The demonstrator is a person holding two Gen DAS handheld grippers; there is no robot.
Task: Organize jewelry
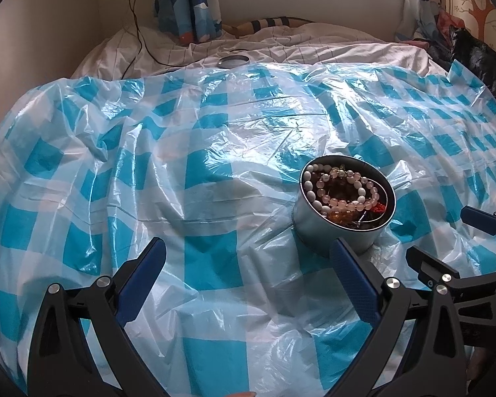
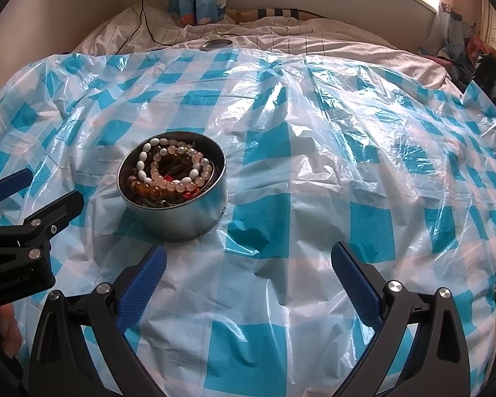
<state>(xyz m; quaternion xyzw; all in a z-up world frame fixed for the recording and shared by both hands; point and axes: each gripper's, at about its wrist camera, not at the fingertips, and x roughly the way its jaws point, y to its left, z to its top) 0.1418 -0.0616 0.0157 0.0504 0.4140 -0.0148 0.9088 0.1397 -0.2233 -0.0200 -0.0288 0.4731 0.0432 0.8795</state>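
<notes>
A round metal tin (image 1: pixel 317 228) (image 2: pixel 188 218) stands on the blue-and-white checked plastic sheet, filled with bead bracelets (image 1: pixel 344 192) (image 2: pixel 172 172) in white, pink and amber. My left gripper (image 1: pixel 248 264) is open, and its right finger sits just in front of the tin. Open as well, my right gripper (image 2: pixel 248 264) has the tin just beyond its left finger. Nothing lies between either pair of fingers. Each gripper shows in the other's view: the right gripper (image 1: pixel 446 238) at the right edge, the left gripper (image 2: pixel 36 192) at the left edge.
The tin's lid (image 1: pixel 233 61) (image 2: pixel 216 44) lies far back on the striped bedsheet past the plastic sheet (image 1: pixel 182 165) (image 2: pixel 347 165). A black cable (image 1: pixel 139 33) trails down at back left. Curtains (image 1: pixel 191 3) and a window wall close the far side. Dark clutter (image 1: pixel 476 56) sits at back right.
</notes>
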